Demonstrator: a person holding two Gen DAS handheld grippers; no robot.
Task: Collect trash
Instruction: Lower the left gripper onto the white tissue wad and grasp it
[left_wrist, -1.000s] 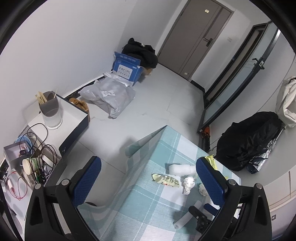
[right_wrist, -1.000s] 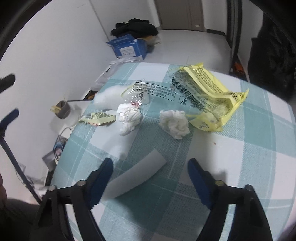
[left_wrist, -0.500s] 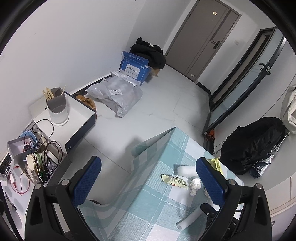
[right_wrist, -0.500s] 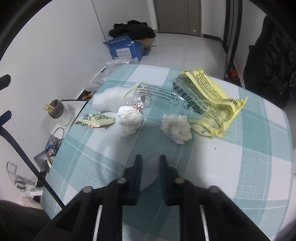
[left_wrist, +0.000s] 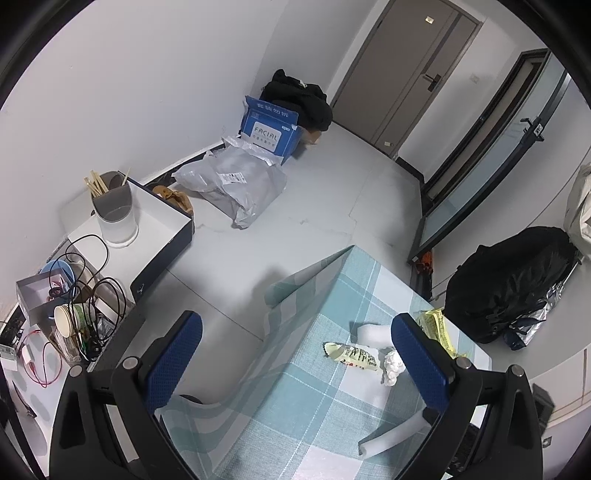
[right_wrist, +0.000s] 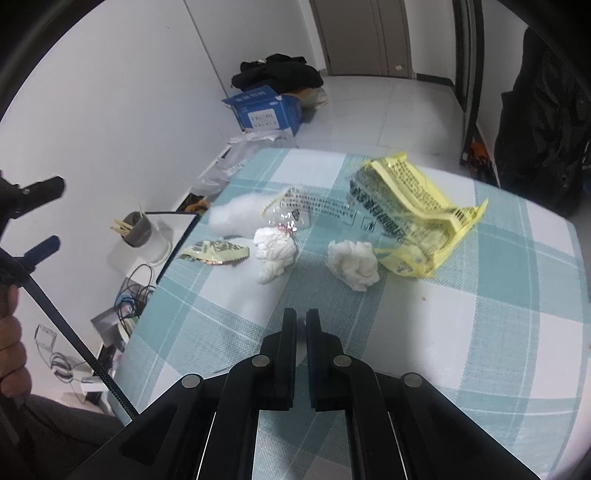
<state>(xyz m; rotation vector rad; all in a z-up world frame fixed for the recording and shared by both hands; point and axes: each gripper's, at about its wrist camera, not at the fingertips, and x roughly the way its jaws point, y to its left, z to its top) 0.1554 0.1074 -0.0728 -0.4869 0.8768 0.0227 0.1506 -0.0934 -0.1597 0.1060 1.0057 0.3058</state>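
My right gripper (right_wrist: 301, 325) is shut on a white foam strip (left_wrist: 395, 432), pinched thin between the jaws over the checked tablecloth (right_wrist: 461, 332). Ahead of it lie two crumpled tissues (right_wrist: 275, 254) (right_wrist: 352, 264), a small green-yellow wrapper (right_wrist: 216, 253), a white foam piece (right_wrist: 240, 214), a clear printed wrapper (right_wrist: 314, 206) and a large yellow bag (right_wrist: 413, 214). My left gripper (left_wrist: 295, 354) is open and empty, held high beside the table's left edge; its tips show in the right wrist view (right_wrist: 40, 221). The wrapper (left_wrist: 351, 356) and one tissue (left_wrist: 391, 365) show between its fingers.
Left of the table stand a white box lid (left_wrist: 147, 229) with a cup of sticks (left_wrist: 112, 206), and a clutter of cables and cups (left_wrist: 70, 314). On the floor lie a grey parcel bag (left_wrist: 232, 184), a blue carton (left_wrist: 269, 129) and a black bag (left_wrist: 513, 280).
My right gripper closed from wide open onto the foam strip and lifted slightly. My left gripper rose and drew back from the table, staying open.
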